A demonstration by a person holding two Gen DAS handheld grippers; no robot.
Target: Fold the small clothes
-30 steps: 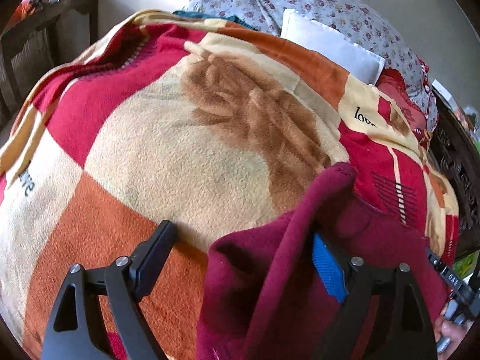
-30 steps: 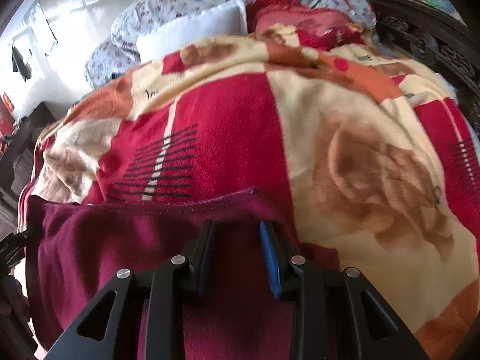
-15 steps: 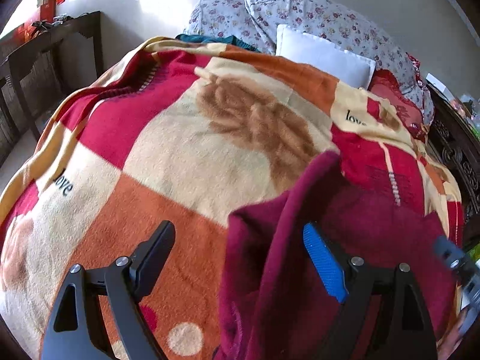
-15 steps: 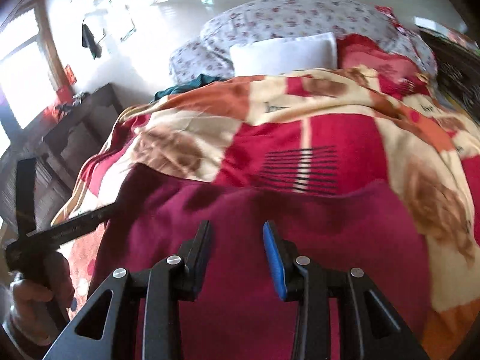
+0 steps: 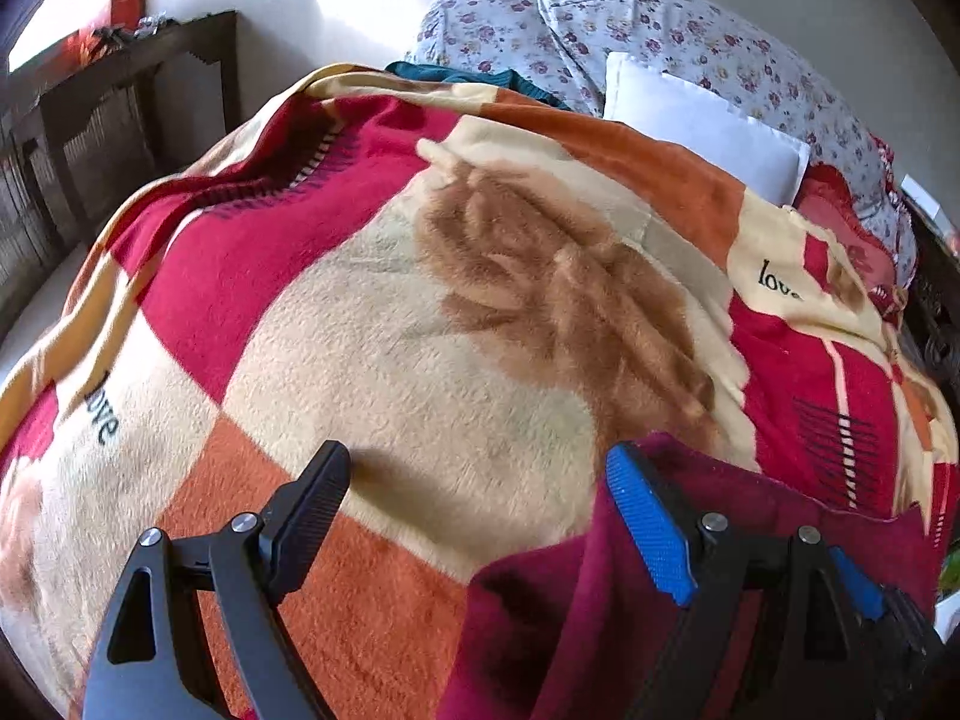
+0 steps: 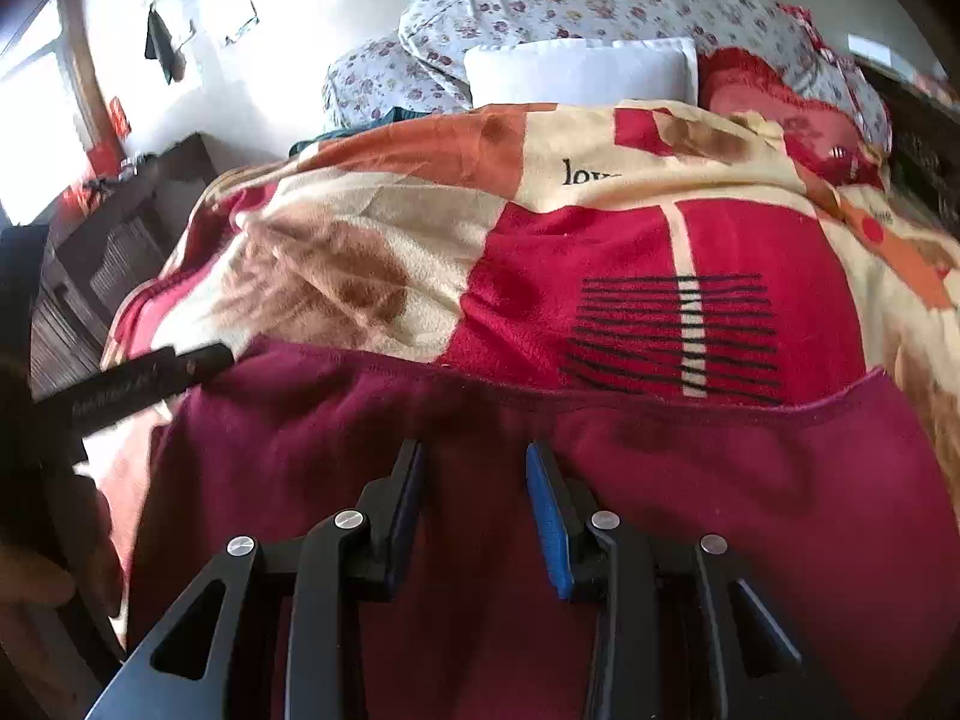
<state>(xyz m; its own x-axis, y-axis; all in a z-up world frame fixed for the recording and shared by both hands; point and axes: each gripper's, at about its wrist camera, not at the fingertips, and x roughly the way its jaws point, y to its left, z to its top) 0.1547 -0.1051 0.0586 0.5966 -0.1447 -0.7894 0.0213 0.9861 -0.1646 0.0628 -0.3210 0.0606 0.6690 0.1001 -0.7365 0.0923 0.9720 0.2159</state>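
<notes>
Cloth (image 6: 690,480) lies crosswise under my right gripper (image 6: 477,516), part-open, gripping nothing; my left gripper (image 5: 480,516), wide open, straddles its left edge.

- We see the garment (image 6: 600,480) lying on the blanket (image 6: 660,228), at its near edge.
- The blanket covers the bed; pillows (image 6: 576,69) lie behind it, at the far end.
- In the left wrist view the garment (image 5: 750,540) sits lower right, under the right finger (image 5: 648,528).
- A table (image 5: 120,96) stands left of the bed.
</notes>
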